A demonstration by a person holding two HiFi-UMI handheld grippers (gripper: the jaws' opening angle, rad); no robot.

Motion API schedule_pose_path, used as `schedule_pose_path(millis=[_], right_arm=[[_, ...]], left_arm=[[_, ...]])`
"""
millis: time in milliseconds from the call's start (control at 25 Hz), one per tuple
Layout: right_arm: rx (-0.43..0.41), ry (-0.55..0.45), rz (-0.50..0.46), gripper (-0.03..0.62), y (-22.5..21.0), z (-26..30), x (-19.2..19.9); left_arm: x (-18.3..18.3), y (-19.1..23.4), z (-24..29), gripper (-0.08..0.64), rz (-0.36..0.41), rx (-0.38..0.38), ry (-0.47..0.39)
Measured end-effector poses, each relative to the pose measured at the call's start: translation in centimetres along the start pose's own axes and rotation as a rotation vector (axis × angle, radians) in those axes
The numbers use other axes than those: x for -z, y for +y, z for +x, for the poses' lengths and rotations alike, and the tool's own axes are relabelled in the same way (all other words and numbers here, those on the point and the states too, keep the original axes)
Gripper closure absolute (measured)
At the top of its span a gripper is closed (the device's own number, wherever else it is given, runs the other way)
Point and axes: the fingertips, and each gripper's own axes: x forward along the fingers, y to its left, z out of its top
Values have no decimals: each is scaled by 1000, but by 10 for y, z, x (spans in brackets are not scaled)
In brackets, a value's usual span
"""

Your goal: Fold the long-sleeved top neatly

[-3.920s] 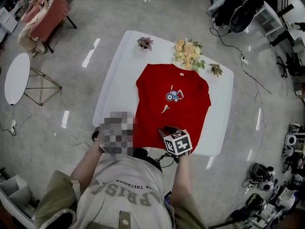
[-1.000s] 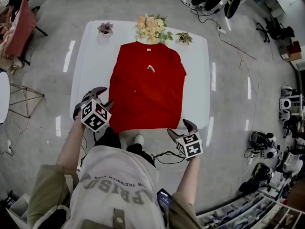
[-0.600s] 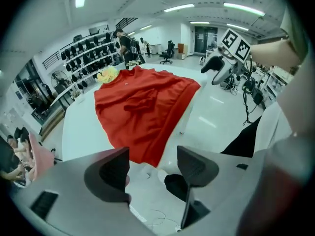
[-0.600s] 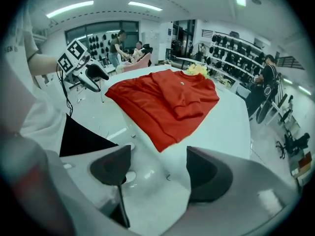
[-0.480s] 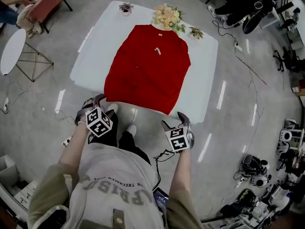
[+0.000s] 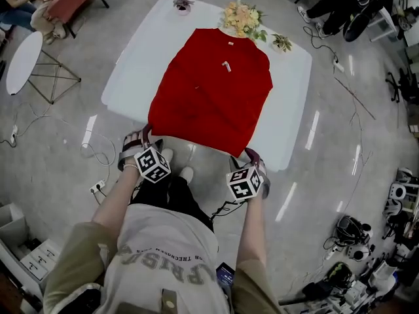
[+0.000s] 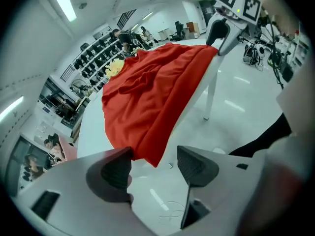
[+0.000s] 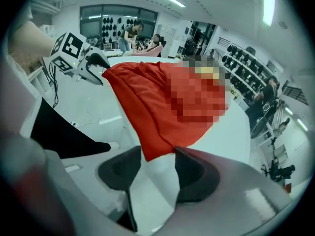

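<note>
Your top (image 6: 213, 84) lies flat on the table (image 6: 131, 64), hem hanging over the near edge. Your left gripper (image 7: 155, 156) has just been opening and its wide jaws straddle the hem's left corner without pinching. Your right gripper (image 8: 157, 154) has just been closing, jaws apart around the right corner, with open floor (image 6: 65, 149) either side.

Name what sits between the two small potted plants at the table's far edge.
A flower bouquet, just beyond the red top and its collar; the head view shows it.
</note>
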Motion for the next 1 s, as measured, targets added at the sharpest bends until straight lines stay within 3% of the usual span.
schedule_pose_path(millis=[40,120,200,240,280,400,600,800,1000], right_arm=[[12,3,-15,401,-3,2,2],[16,4,-38,407,-6,2,3],[21,-11,-63,452,-8,-1,-1],[22,-24,-77,523,-9,-4,-3],[20,-38,-87,546,-8,-8,-6],[4,-73,-88,555,-8,-20,-12],[-18,-112,-40,558,-7,-53,-11],[-83,-88,-18,558,13,-67,12],[-183,-42,5,558,41,-82,38]], left_arm=[[0,1,1,268,2,-9,-2],[0,5,0,352,-7,-25,-14],[-2,11,-3,399,-13,-22,-29],[-3,13,-6,416,-11,-16,-38],[-4,15,-10,445,-7,-13,-48],[-10,20,-24,501,1,-4,-90],[-17,18,-55,514,7,57,-148],[-7,-5,-67,515,40,125,-135],[13,-33,-85,517,26,214,-109]])
